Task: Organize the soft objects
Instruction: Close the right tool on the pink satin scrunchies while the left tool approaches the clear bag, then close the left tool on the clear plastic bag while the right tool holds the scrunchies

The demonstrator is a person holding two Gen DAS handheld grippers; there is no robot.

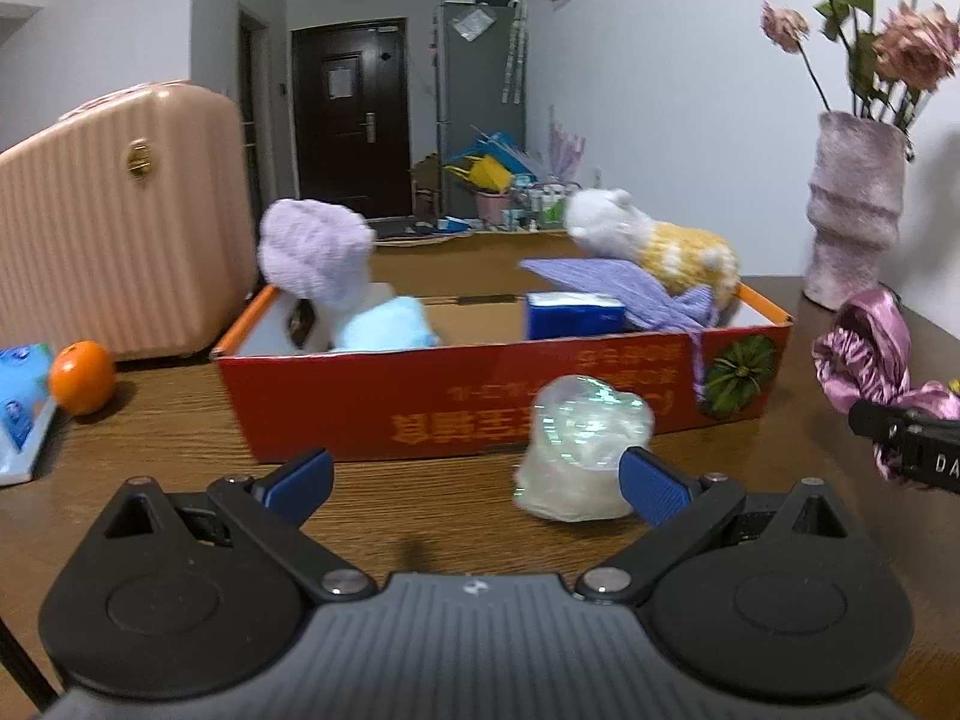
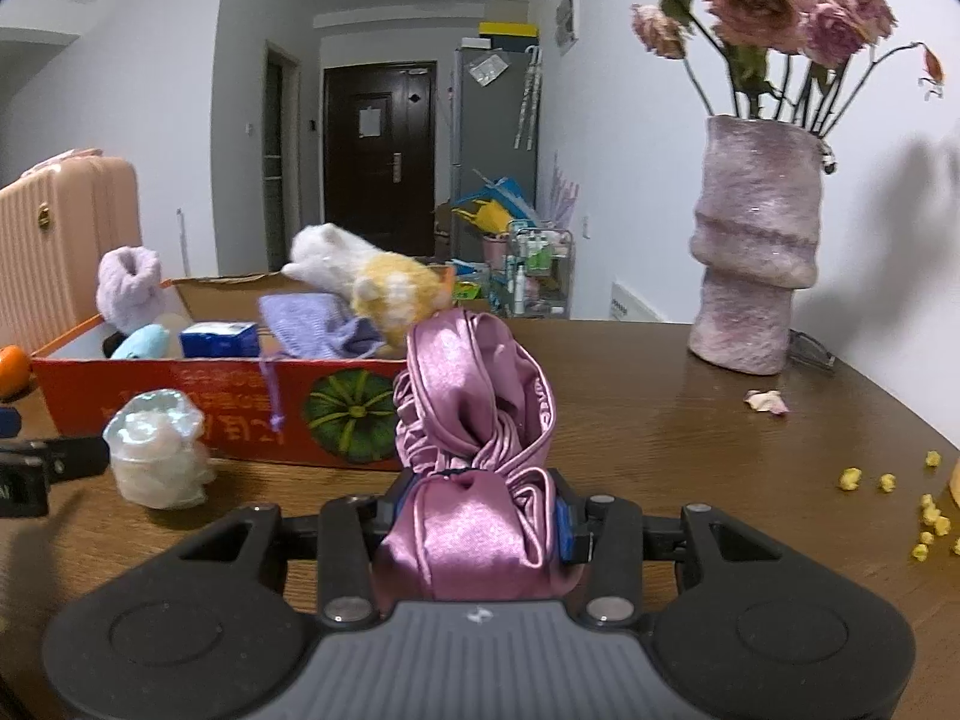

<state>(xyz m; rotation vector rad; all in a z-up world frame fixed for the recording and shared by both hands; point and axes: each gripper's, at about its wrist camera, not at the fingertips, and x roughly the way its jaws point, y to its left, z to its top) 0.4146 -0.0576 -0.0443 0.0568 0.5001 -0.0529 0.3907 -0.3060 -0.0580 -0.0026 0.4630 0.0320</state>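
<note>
A red cardboard box [image 1: 480, 402] [image 2: 180, 402] on the wooden table holds a lilac plush [image 1: 312, 258], a light-blue soft toy [image 1: 384, 327], a blue tissue pack [image 1: 573, 315], a purple knit pouch [image 1: 600, 288] and a white-and-yellow plush [image 1: 654, 240]. In front of the box stands a clear plastic-wrapped white bundle [image 1: 585, 450] [image 2: 159, 450]. My left gripper [image 1: 477, 480] is open, and its right fingertip [image 1: 654, 483] is against the bundle's near side. My right gripper [image 2: 486, 516] is shut on a pink satin cloth [image 2: 474, 420] [image 1: 870, 348], held off the table to the right of the box.
A pink suitcase [image 1: 120, 222] stands left of the box, with an orange [image 1: 81, 377] and a blue-and-white pack [image 1: 24, 414] near it. A pink vase [image 2: 753, 252] of dried roses stands at the back right. Yellow crumbs [image 2: 927, 516] and a petal [image 2: 765, 401] lie on the right.
</note>
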